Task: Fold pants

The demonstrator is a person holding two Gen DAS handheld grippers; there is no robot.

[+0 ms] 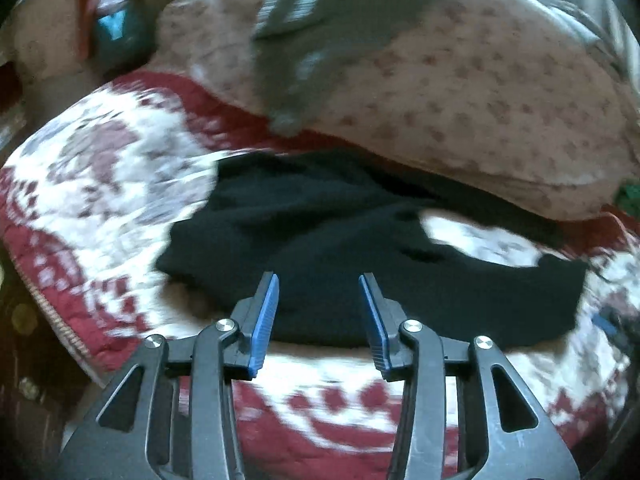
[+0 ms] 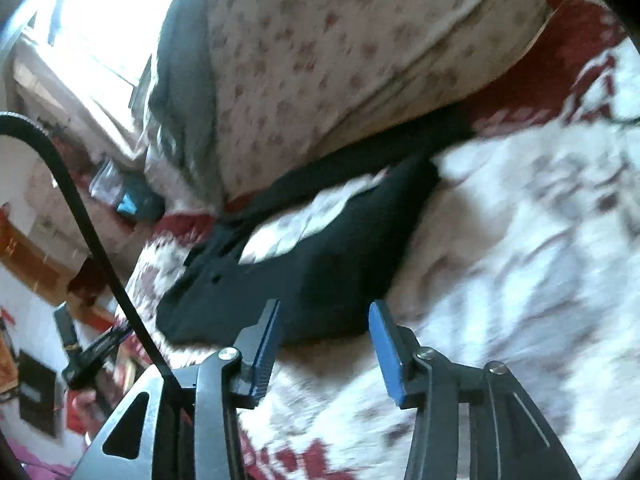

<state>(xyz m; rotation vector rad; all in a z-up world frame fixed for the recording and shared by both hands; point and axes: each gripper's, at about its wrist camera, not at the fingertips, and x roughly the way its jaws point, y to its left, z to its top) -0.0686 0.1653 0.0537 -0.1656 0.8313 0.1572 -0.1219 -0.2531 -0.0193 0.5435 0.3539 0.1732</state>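
Black pants [image 1: 320, 236] lie spread on a red and white patterned quilt [image 1: 100, 184], one leg running under the edge of a flowered pillow. My left gripper [image 1: 319, 280] is open and empty, its blue-padded fingers just above the near edge of the pants. In the right wrist view the pants [image 2: 320, 280] lie on the quilt [image 2: 520, 240] ahead. My right gripper [image 2: 324, 308] is open and empty, just short of the pants' near edge. Both views are blurred by motion.
A large flowered pillow [image 1: 460, 92] lies behind the pants, with a grey garment [image 1: 332, 28] draped on it. The pillow [image 2: 320, 52] also shows in the right wrist view. A black cable [image 2: 96, 248] hangs at left. The bed's edge drops off at left [image 1: 52, 304].
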